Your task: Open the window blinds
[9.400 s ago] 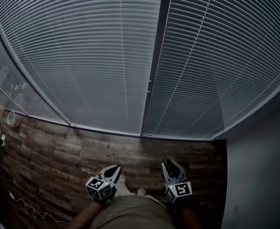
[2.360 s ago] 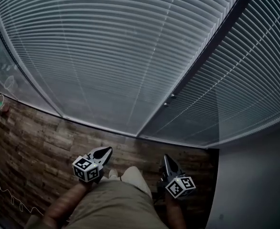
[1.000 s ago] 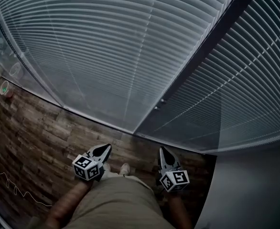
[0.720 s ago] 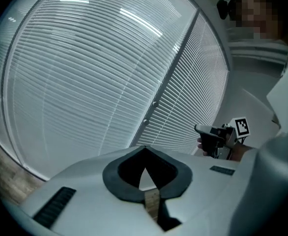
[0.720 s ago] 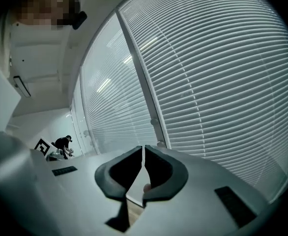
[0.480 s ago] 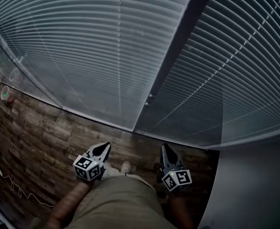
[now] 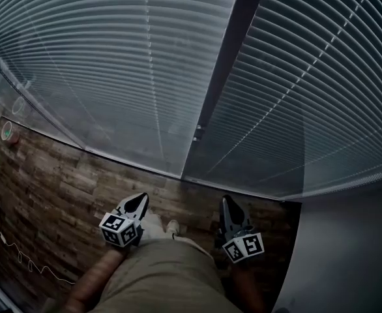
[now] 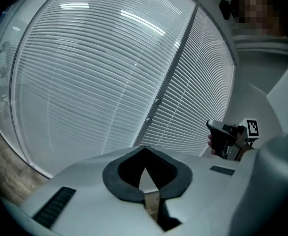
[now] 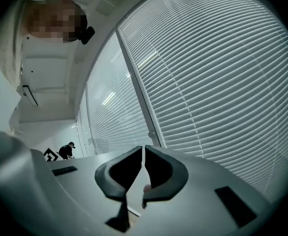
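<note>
Head view has swung since a second ago, so the dark post [image 7: 233,44] between the window blinds [image 7: 113,64] stands straight ahead (slats still shut). The left hand-held gripper [image 7: 139,199] and right hand-held gripper [image 7: 227,202] hang low, closed and empty, so this looks like approach only.

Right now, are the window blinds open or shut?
Shut: the window blinds hang fully lowered, their slats overlapping, with nothing visible through them.

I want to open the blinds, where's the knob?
In the head view, the knob sits low on the dark post between the left blind and right blind.
</note>
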